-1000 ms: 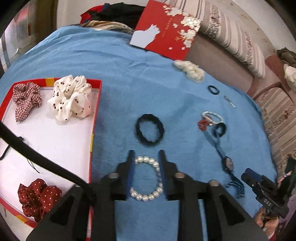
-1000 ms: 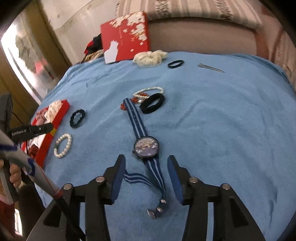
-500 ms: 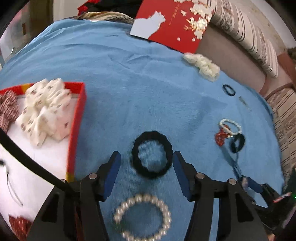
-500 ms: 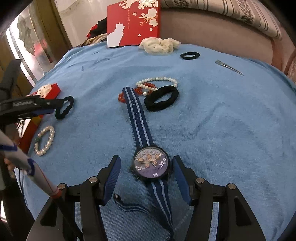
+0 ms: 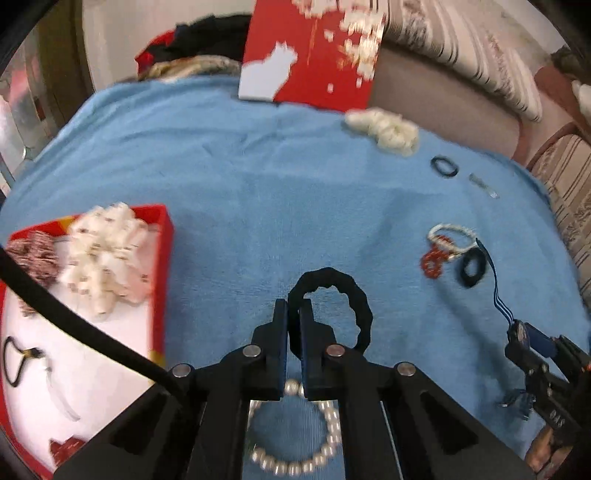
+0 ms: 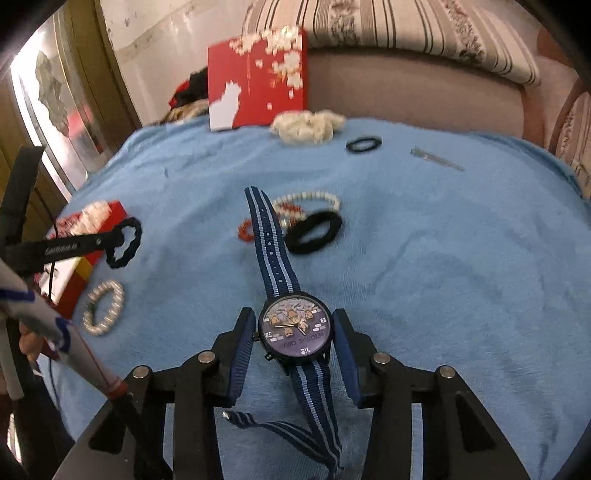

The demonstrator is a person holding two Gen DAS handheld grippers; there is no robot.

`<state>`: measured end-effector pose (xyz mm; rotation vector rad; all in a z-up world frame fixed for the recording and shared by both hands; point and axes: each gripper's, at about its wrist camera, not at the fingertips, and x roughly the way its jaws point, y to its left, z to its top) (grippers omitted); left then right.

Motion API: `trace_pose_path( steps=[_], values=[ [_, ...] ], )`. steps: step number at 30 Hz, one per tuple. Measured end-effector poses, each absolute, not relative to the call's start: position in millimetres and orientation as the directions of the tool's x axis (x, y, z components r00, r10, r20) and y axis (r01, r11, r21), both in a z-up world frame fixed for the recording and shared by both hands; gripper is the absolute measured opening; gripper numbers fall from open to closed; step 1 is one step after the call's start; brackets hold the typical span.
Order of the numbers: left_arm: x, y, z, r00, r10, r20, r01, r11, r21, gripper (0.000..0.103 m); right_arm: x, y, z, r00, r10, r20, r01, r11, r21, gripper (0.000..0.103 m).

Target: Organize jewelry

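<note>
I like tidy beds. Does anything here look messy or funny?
Mostly the pile mid-blanket: a white bead bracelet, red bead bracelet and black hair tie lie bunched against the watch strap, overlapping instead of spread apart.

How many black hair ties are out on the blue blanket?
3. A wavy one pinched in the left gripper, a thick one beside the bracelets, and a thin one near the white scrunchie.

Home living room, striped sofa cushions [image 6: 406, 33] (floral print), blue towel-covered table [image 6: 443, 240], heaped clothes [image 5: 192, 51]
</note>
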<state>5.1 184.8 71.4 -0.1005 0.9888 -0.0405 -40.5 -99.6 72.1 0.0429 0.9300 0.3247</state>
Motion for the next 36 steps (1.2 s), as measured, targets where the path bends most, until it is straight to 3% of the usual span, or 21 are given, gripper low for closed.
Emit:
trace_pose_path(
  steps=[8, 15, 25, 36],
  values=[
    [-57, 247, 158, 0.675, -0.109, -0.730, -0.062, 0.977, -0.204, 0.005, -64, -81, 128, 0.597, 0.356, -0.719, -0.317, 0.928, 0.196, 0.045],
    [-104, 325, 187, 0.714, 0.018, -0.700, -0.195, 0.965, -0.175, 0.005, -76, -29, 181, 0.599, 0.470, -0.649, -0.416, 0.875, 0.250, 0.046],
    [-136, 423, 128, 0.631, 0.115, -0.767, -0.383, 0.906, -0.179, 0.005, -78, 92, 224, 0.494, 0.638, -0.590, -0.576, 0.749, 0.328, 0.046],
    [-133, 452, 66, 0.524, 0.102, -0.846, -0.428, 0.890, -0.158, 0.006, -52, 204, 145, 0.376, 0.590, -0.715, -0.616, 0.735, 0.282, 0.046]
  ],
)
